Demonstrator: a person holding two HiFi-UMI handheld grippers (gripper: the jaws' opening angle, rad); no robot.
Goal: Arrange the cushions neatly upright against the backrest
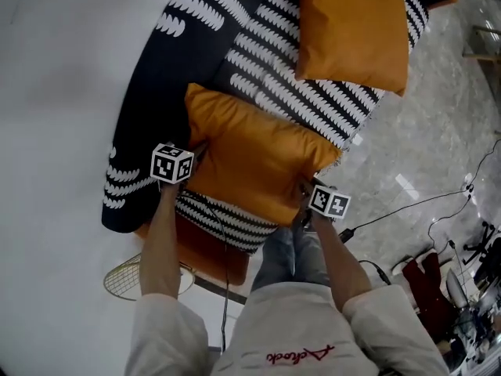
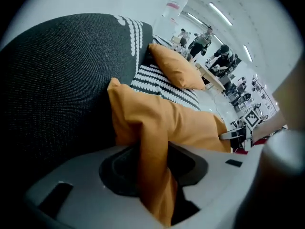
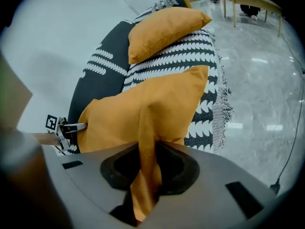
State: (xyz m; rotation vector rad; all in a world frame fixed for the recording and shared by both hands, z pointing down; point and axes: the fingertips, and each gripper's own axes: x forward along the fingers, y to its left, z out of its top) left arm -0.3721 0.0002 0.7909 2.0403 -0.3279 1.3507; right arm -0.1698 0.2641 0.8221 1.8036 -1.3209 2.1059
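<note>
Orange woven fabric fills the centre of the head view: the near orange square cushion (image 1: pixel 250 159) lies tilted on the seat of the sofa with the black-and-white patterned throw (image 1: pixel 258 77), not yet upright. A second orange cushion (image 1: pixel 352 30) sits further along the same sofa. I have the left gripper (image 1: pixel 194 159) at the near cushion's left edge and the right gripper (image 1: pixel 305 198) at its near right corner. In the left gripper view, the jaws pinch a narrow fold of the cushion cover, and the dark backrest (image 2: pixel 57 89) stands just beside the cushion. In the right gripper view, the jaws likewise clamp a thin gathered fold of the same cover, with the cushion body spreading away above them. Hazards, as I judge them: each grip holds only loose cover fabric, so the filling's weight could pull a fold free during the lift. If I raise one side ahead of the other, the cushion may twist and settle crooked. A sliding motion could drag the throw out of place, and an early release could let the cushion tip forward toward the grey marbled floor (image 3: pixel 267 80).
</note>
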